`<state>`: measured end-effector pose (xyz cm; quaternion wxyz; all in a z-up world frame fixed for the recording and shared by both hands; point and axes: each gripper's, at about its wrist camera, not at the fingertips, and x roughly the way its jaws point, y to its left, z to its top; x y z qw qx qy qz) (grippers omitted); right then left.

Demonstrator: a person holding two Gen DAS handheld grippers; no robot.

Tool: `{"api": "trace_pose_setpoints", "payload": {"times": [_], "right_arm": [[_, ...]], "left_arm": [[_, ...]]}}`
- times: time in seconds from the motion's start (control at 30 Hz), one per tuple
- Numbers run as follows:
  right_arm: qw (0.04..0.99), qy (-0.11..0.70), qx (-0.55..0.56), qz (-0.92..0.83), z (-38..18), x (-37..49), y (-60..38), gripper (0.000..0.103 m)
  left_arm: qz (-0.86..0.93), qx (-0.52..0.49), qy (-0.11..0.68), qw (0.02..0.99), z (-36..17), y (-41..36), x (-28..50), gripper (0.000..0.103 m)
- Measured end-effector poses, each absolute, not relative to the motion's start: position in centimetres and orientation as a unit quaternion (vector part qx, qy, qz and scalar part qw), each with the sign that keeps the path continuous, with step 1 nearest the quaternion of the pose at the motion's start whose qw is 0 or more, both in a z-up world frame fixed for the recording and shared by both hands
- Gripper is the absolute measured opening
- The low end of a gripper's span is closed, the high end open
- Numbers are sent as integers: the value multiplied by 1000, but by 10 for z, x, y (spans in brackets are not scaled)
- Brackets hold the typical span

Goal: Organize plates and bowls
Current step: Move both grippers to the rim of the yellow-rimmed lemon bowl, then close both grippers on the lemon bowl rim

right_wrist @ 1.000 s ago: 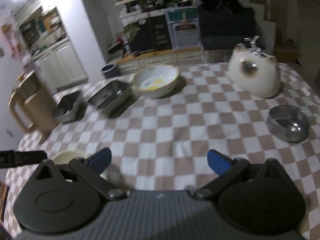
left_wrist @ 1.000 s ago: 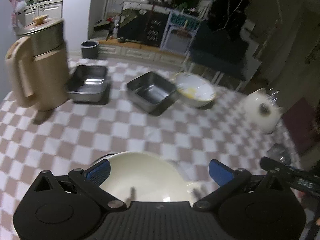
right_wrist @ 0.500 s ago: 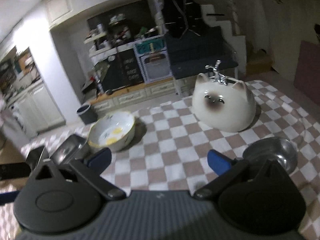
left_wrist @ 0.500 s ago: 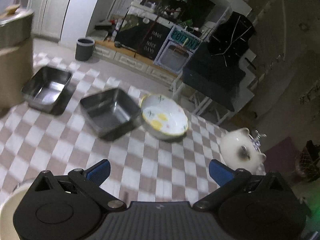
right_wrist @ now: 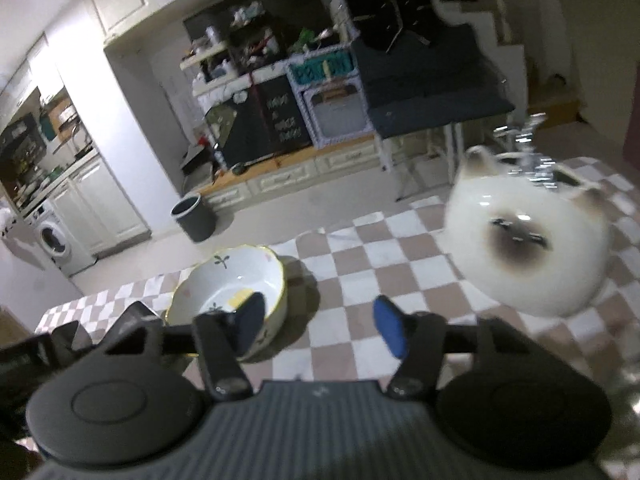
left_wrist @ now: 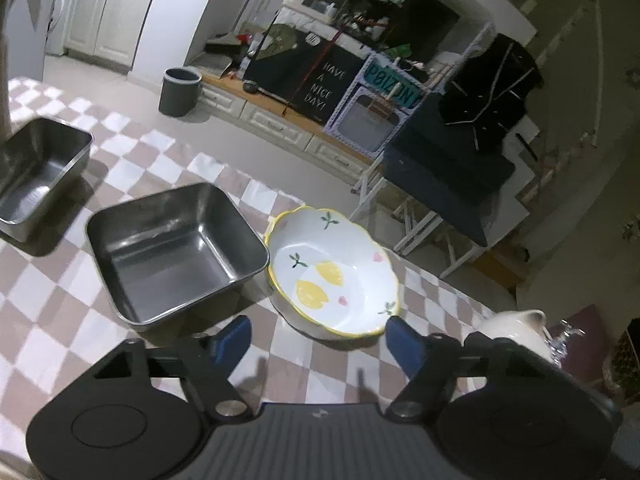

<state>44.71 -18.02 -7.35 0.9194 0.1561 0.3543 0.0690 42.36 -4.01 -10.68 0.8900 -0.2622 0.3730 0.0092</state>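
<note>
Lemon-print bowl (left_wrist: 334,276): ceramic, scalloped yellow rim, upright and unfilled on the checked worktop (left_wrist: 60,280), near its far edge; just ahead of both grippers.
Square steel pan (left_wrist: 176,250): deep, shiny, sits just left of the bowl; its near corner is touching or almost touching the bowl's rim, which one cannot be told.
Second steel pan (left_wrist: 38,174): further left, apart from the first, partly cut by the frame.
Cat-shaped ceramic vessel (right_wrist: 528,244): white, with a metal fitting on top; stands to the right of the bowl, well apart from it.
Left gripper (left_wrist: 318,338): fingers spread wide, holding nothing; the bowl's near rim lies between and just beyond the blue pads (left_wrist: 234,338).
Right gripper (right_wrist: 320,326): fingers wide apart, holding nothing; its left pad overlaps the bowl in view, contact cannot be told.
Risk, grip: the glazed, curved wall is likely slippery; a pinch on the wavy rim alone may let the bowl tip or slide out.
Risk, neighbours: a push from the front could knock the bowl against the steel pan or toward the worktop's far edge.
Risk, crowding: both grippers aim at one bowl and may collide.
</note>
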Motion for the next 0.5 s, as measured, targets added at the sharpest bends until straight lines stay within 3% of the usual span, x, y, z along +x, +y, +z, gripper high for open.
{"api": "trace_pose_setpoints", "payload": {"times": [0.1, 0.23, 0.4, 0.5], "right_arm": [[912, 368, 160, 82, -81, 473, -176, 45], [907, 378, 159, 99, -92, 504, -163, 45], [902, 392, 144, 112, -103, 532, -138, 41], [902, 399, 120, 111, -109, 551, -122, 32]], "left_arm": [[8, -260, 376, 889, -120, -39, 437, 67], [16, -259, 379, 888, -133, -37, 455, 54], [18, -262, 374, 890, -142, -38, 474, 51], [30, -260, 374, 890, -146, -39, 481, 49]]}}
